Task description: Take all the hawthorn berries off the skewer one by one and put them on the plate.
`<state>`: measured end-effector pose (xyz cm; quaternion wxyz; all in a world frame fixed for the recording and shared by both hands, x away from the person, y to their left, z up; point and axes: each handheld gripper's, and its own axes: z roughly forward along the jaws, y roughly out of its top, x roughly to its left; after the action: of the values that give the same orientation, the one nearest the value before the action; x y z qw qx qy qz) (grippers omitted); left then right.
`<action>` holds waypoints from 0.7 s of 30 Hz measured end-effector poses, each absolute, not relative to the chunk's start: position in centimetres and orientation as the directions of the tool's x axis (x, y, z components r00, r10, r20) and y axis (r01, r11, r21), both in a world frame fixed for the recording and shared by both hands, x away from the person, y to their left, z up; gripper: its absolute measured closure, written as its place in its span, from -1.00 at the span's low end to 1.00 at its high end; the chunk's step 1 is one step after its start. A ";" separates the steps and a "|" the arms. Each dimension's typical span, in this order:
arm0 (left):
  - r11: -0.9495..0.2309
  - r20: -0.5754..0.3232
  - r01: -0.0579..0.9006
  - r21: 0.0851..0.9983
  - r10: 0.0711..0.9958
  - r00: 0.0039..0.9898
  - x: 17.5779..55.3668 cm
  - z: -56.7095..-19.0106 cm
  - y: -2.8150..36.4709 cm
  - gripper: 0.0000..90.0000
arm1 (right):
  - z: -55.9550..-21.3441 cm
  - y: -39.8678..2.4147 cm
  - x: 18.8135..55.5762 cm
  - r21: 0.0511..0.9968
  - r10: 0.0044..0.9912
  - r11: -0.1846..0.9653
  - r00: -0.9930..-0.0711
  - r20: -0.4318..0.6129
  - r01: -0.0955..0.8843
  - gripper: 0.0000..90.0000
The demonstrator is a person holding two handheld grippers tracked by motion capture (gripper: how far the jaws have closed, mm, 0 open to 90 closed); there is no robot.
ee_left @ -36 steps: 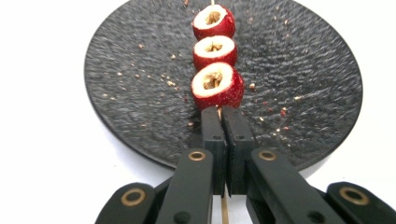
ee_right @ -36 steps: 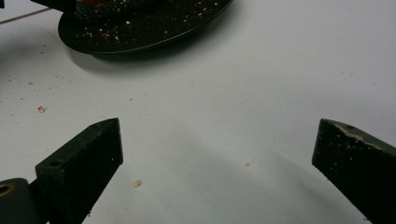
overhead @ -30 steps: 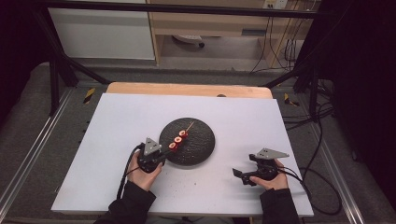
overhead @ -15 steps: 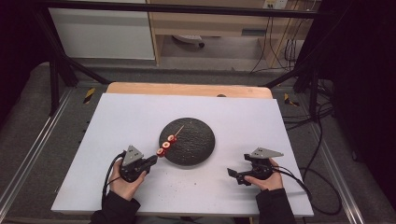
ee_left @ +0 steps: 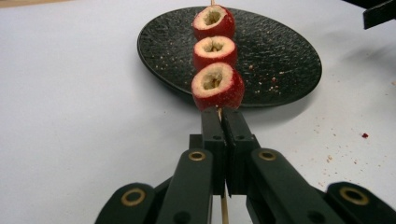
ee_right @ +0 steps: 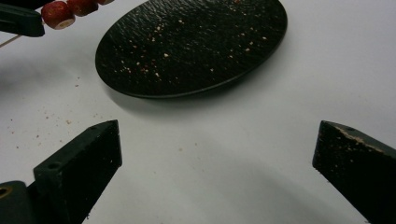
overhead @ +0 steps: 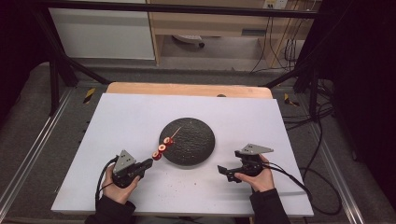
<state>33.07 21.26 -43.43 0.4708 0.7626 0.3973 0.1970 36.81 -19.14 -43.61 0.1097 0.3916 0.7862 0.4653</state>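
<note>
While its jaws clamp the skewer (ee_left: pixel 214 46), left gripper (overhead: pixel 148 163) sits at plate's (overhead: pixel 198 144) 8 o'clock. Right gripper (overhead: pixel 223 171) at 5 o'clock, jaws wide apart, holding nothing.

The left gripper (overhead: pixel 148 163), clamped on the skewer (overhead: pixel 163 147), has drawn back from the plate (overhead: pixel 198 149) toward the person's left. The skewer's 3 red pieces, lying over the plate before, now hang at and past its left rim. The right gripper (overhead: pixel 223 171) has shifted slightly toward the plate.
</note>
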 end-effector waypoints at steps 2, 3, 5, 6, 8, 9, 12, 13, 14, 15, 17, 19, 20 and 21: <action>-0.235 -0.078 0.419 0.877 0.791 0.607 33.0 -43.5 21.3 0.96 | -43.4 -18.4 37.0 0.818 0.716 0.259 -0.671 0.194 0.513 -0.96; -0.237 -0.077 0.418 0.877 0.790 0.609 33.0 -43.5 21.3 0.96 | -43.3 -18.0 37.0 0.820 0.714 0.265 -0.674 0.187 0.508 -0.96; -0.238 -0.075 0.416 0.878 0.789 0.610 32.9 -43.6 21.3 0.96 | -43.1 -17.1 37.2 0.823 0.716 0.256 -0.671 0.191 0.508 -0.95; -0.239 -0.073 0.415 0.878 0.789 0.610 32.9 -43.6 21.2 0.96 | -42.9 -16.4 37.4 0.824 0.716 0.254 -0.671 0.193 0.507 -0.95; -0.244 -0.068 0.412 0.878 0.788 0.612 32.8 -43.6 21.2 0.96 | -42.6 -15.3 37.6 0.828 0.712 0.252 -0.675 0.191 0.500 -0.94; -0.243 -0.069 0.411 0.879 0.787 0.613 32.8 -43.6 21.2 0.96 | -42.5 -14.9 37.6 0.830 0.707 0.250 -0.680 0.195 0.498 -0.94; -0.243 -0.067 0.408 0.880 0.787 0.613 32.7 -43.7 21.2 0.96 | -42.0 -12.7 38.1 0.840 0.681 0.236 -0.700 0.216 0.489 -0.90; -0.247 -0.065 0.408 0.879 0.787 0.614 32.7 -43.7 21.1 0.96 | -42.0 -12.1 38.3 0.840 0.676 0.223 -0.700 0.232 0.494 -0.90; -0.246 -0.065 0.408 0.879 0.786 0.614 32.7 -43.7 21.1 0.96 | -42.0 -11.6 38.5 0.841 0.672 0.218 -0.701 0.239 0.495 -0.89; -0.245 -0.066 0.409 0.879 0.787 0.614 32.6 -43.8 21.0 0.96 | -42.0 -11.0 38.6 0.839 0.672 0.210 -0.697 0.249 0.502 -0.88; -0.249 -0.064 0.406 0.879 0.783 0.619 32.6 -43.8 20.8 0.96 | -42.1 -10.1 39.0 0.837 0.668 0.211 -0.700 0.254 0.505 -0.84; -0.254 -0.062 0.403 0.879 0.778 0.625 32.5 -43.8 20.6 0.96 | -42.1 -9.7 39.2 0.833 0.666 0.208 -0.698 0.264 0.513 -0.83; -0.256 -0.061 0.402 0.879 0.776 0.627 32.4 -43.8 20.5 0.96 | -42.2 -9.3 39.3 0.830 0.664 0.205 -0.697 0.272 0.519 -0.82; -0.257 -0.060 0.401 0.879 0.776 0.628 32.4 -43.8 20.4 0.96 | -42.2 -8.8 39.5 0.831 0.660 0.203 -0.699 0.275 0.518 -0.79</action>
<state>32.41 20.44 -43.83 0.4742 0.7677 0.3831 0.1976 39.51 -8.82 -42.22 0.0704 0.3813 0.7724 0.5031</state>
